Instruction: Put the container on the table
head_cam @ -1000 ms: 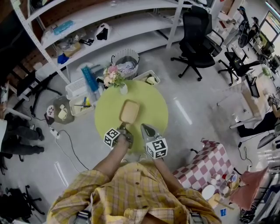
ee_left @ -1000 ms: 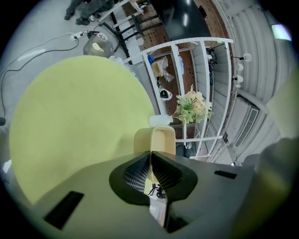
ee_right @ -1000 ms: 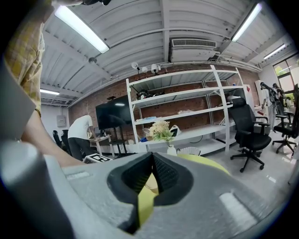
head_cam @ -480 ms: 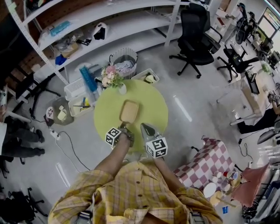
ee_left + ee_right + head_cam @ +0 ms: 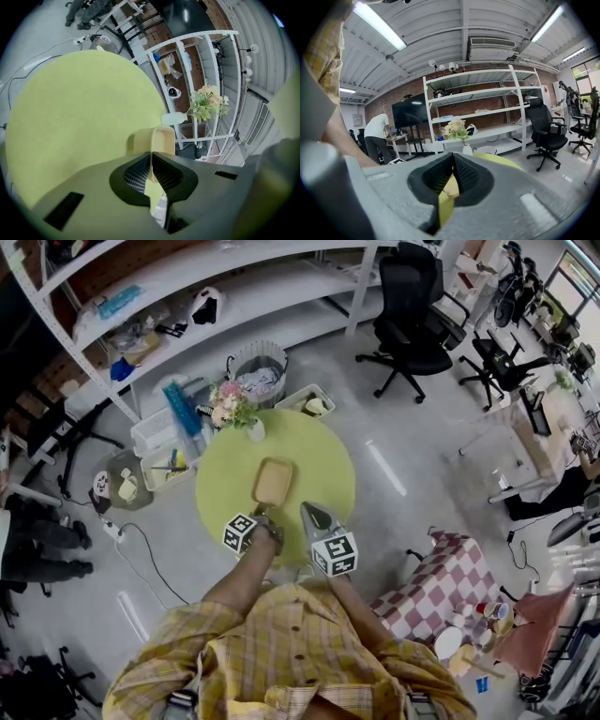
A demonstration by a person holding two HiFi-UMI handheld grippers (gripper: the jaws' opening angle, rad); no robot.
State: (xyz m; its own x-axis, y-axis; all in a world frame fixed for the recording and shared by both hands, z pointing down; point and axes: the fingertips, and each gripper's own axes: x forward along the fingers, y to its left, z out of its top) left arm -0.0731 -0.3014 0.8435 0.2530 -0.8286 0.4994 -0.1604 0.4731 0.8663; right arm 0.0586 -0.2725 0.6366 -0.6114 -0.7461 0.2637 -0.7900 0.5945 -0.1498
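The tan container (image 5: 273,481), clamped at its rim in the left gripper (image 5: 151,161) jaws, appears seated on the round table (image 5: 220,474) and is best released gently, while the right gripper (image 5: 452,180) jaws are pressed together, empty.

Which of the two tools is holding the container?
The left tool: its jaws pinch the near rim of the tan container, while the right tool is shut on nothing.

Beige container (image 5: 273,481) — lime-green table (image 5: 317,463)
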